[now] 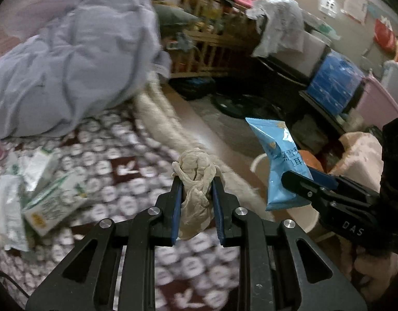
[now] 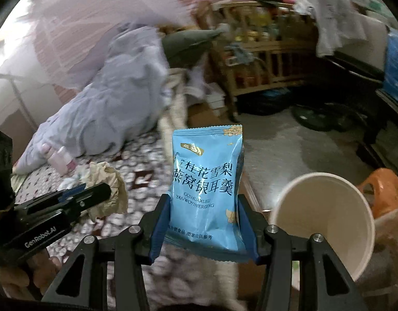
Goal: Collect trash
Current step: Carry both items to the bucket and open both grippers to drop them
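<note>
from my left gripper [image 1: 197,181] the crumpled tissue [image 1: 195,181] sits between the jaws, out over the bed [image 1: 126,171]. my right gripper [image 2: 204,202] is just to the right of it, with the snack packet [image 2: 206,186] upright between its jaws. on the bed, to my left, lie cartons and wrappers [image 1: 43,197]; behind them a heap of bedding [image 1: 69,64] fills the far left. a paper cup [image 2: 325,223] stands low on the right, beside the packet, and a stool [image 2: 382,191] is behind the cup. a wooden crib [image 2: 263,59] stands at the back, across the floor [image 2: 289,150].
</note>
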A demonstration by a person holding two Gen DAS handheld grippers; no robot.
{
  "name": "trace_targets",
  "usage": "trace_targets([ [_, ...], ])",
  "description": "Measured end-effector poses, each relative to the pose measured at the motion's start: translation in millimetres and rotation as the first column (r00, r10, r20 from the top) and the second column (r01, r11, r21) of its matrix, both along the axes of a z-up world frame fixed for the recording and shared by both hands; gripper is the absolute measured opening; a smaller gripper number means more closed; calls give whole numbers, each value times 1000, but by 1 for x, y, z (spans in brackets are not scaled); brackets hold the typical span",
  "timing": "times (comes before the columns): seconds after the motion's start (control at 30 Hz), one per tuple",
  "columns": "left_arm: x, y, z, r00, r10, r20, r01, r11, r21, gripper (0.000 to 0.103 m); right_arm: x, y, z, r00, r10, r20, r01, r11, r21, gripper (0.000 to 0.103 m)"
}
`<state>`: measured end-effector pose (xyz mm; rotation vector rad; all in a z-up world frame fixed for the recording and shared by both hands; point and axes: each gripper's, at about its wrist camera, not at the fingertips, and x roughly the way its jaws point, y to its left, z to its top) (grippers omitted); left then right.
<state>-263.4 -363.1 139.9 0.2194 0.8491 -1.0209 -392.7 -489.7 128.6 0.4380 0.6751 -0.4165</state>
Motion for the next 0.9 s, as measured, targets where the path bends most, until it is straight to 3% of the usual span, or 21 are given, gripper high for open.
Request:
trace_targets([
  [0.2, -27, -45, -7, 994, -101, -46, 101, 995, -3, 20, -42, -36, -12, 995, -99, -31, 99, 995, -1, 49],
  [0.63, -70, -143, -29, 949, -284, -134, 284, 959, -19, 20, -110, -106, -55, 953, -281, -112, 287, 957, 48, 49],
  [0.73, -72, -157, -35, 939, -301, -168, 297, 954, -45, 30, -116, -115, -61, 944, -306, -121, 314, 948, 56, 49],
  [0.8, -72, -162, -37, 931, -313, -187, 308, 950, -56, 54, -119, -120, -65, 934, -330, -137, 339, 939, 51, 51],
  [0.9, -73, -164, -39, 927, -321, -194, 313, 947, -70, 58, -122, -128, -70, 916, -365, -166, 374, 927, 25, 58],
])
